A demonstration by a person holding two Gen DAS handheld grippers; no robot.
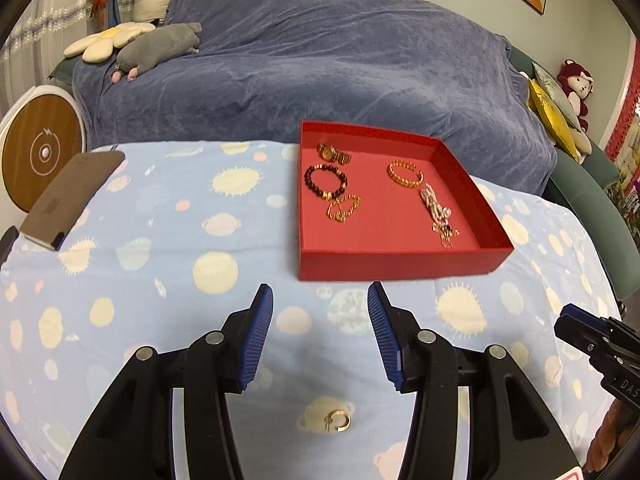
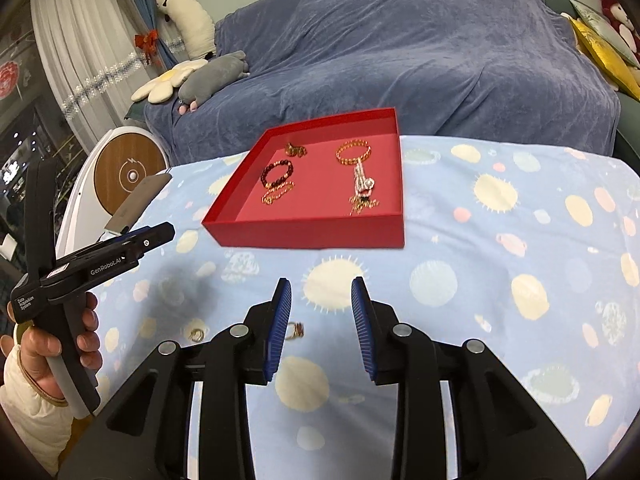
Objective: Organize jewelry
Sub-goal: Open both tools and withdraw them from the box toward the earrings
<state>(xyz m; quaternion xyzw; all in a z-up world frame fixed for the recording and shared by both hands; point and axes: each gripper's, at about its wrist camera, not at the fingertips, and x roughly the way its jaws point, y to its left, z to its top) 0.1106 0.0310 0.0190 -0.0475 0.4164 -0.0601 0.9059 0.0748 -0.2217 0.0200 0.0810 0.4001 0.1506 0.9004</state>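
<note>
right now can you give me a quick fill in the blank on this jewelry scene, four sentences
1. The bracelets lie inside a shallow ____ box.
2. The left tongs stand ____, with nothing between them.
3. A gold ring lies on the blanket outside the box, near the ____ tongs.
4. Behind the table, a grey plush toy rests on a ____ sofa cover.

Missing words: red; open; left; blue

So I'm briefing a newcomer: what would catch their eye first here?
The red tray on the planet-print cloth, holding bracelets and a gold watch. Nearer, a small gold ring lies loose on the cloth, below the left claw, whose jaws stand open and empty.
</note>
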